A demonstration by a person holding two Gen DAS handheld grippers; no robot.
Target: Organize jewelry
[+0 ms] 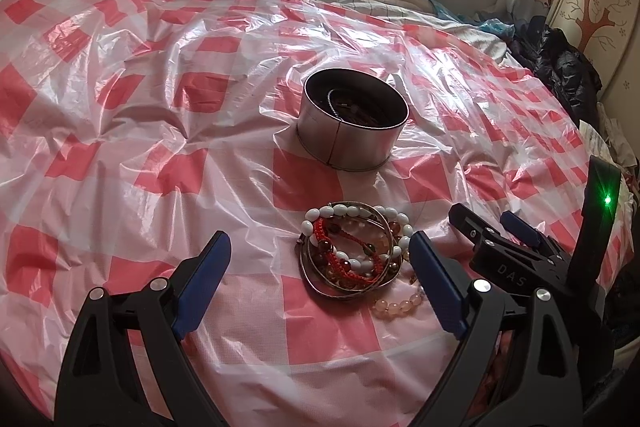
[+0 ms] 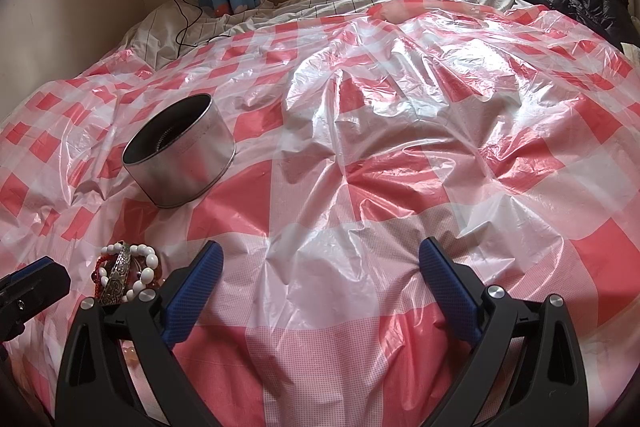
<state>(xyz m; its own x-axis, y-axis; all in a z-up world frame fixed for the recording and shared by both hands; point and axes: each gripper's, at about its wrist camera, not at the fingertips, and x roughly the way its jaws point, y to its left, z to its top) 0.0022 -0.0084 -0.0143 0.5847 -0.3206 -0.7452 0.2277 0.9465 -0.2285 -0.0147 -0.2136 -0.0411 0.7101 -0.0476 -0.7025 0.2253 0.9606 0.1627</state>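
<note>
Sheet: we work on a checked plastic sheet (image 1: 160, 131) spread over a bed, crinkled and soft underneath
Jewelry: a tangled heap of bracelets (image 1: 352, 251) lies near the sheet's near edge, with white beads, red cord and metal bangles interlocked and a pink bead strand trailing at its near side
Tin: the round metal tin (image 1: 352, 119) stands upright toward the sheet's middle, beyond the heap, with something dark already inside
Left gripper (image 1: 320, 259): jaws wide apart and empty, the heap just ahead between the fingers
Right gripper (image 2: 320, 267): jaws also spread and empty, over bare sheet to the right of the heap
Risk, tangle: we judge that lifting one bracelet may drag others along and drop them short of the tin
Risk, sheet: closing low could pinch the slick plastic with the beads, tugging the sheet and tipping the tin
Risk, bangles: smooth metal rings may slip from the pads
</note>
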